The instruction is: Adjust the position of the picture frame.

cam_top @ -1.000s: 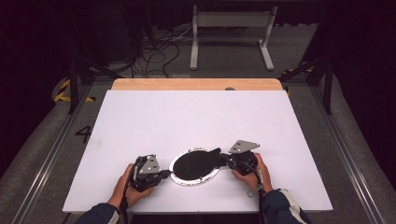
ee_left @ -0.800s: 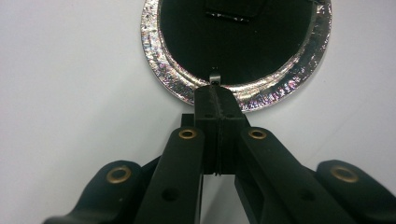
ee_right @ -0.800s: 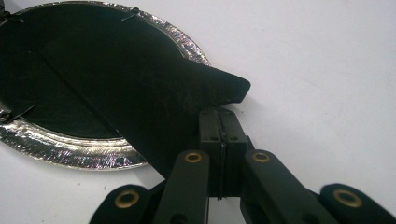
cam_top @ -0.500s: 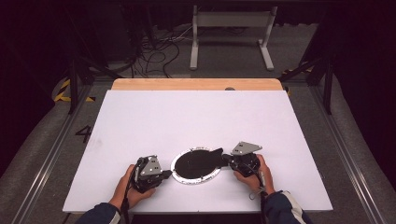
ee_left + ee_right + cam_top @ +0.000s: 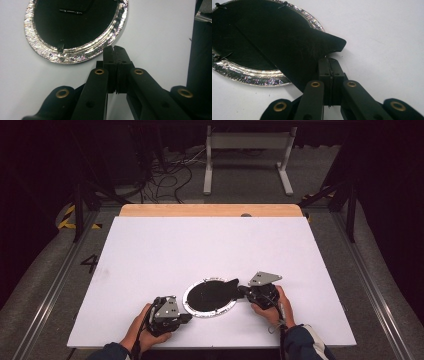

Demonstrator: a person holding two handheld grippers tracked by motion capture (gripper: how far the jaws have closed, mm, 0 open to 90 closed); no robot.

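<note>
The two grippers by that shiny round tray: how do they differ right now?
The right gripper is shut on the edge of a black sheet lying over the foil tray; the left gripper is shut on nothing. The right one reaches the tray's right side; the left one sits just off its near-left rim. Both are black, hand-held, jaws together.

The foil tray (image 5: 75, 53) is cut off by the top edge in the left gripper view; its inside is hidden under a black sheet (image 5: 287, 42).
</note>
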